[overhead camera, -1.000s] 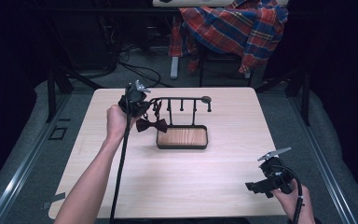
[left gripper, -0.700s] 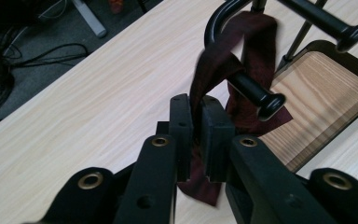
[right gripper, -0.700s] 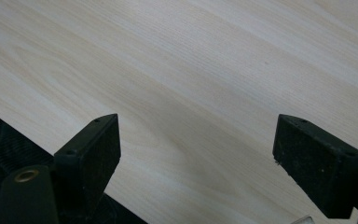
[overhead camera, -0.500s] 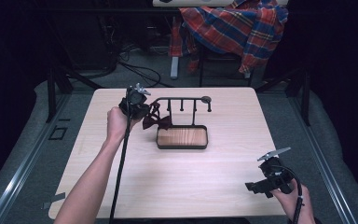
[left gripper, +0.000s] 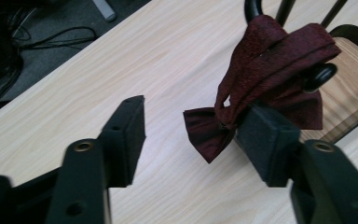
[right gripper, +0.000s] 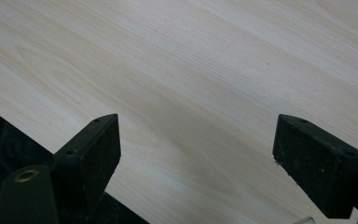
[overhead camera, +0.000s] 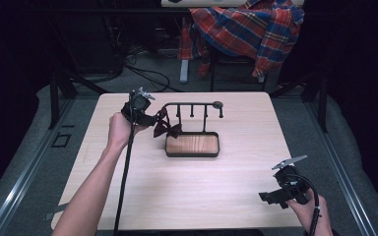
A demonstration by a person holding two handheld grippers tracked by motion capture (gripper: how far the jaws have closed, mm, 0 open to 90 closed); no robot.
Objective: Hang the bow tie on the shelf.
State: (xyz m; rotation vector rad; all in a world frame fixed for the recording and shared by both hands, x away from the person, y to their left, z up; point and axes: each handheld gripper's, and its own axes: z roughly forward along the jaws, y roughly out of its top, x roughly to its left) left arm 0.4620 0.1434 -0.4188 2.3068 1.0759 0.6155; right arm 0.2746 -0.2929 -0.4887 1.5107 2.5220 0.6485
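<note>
Resting near the close right corner of the pale wooden table (overhead camera: 192, 187), the right gripper (overhead camera: 275, 195) has its two black jaws spread wide over bare wood, with nothing between them. Farther off, on the left side of the tabletop, the left gripper (overhead camera: 153, 118) is held by a hand (overhead camera: 119, 129) beside a black metal rack with a wooden tray base (overhead camera: 193, 144). Its jaws have just been opening and now stand apart; in the left gripper view one pad touches the dark red fabric bow tie (left gripper: 261, 88) but does not squeeze it. That bow tie hangs draped over a knobbed peg at the rack's left end, above the table. Beyond the table, a red and blue plaid shirt (overhead camera: 246, 29) lies over a chair.
</note>
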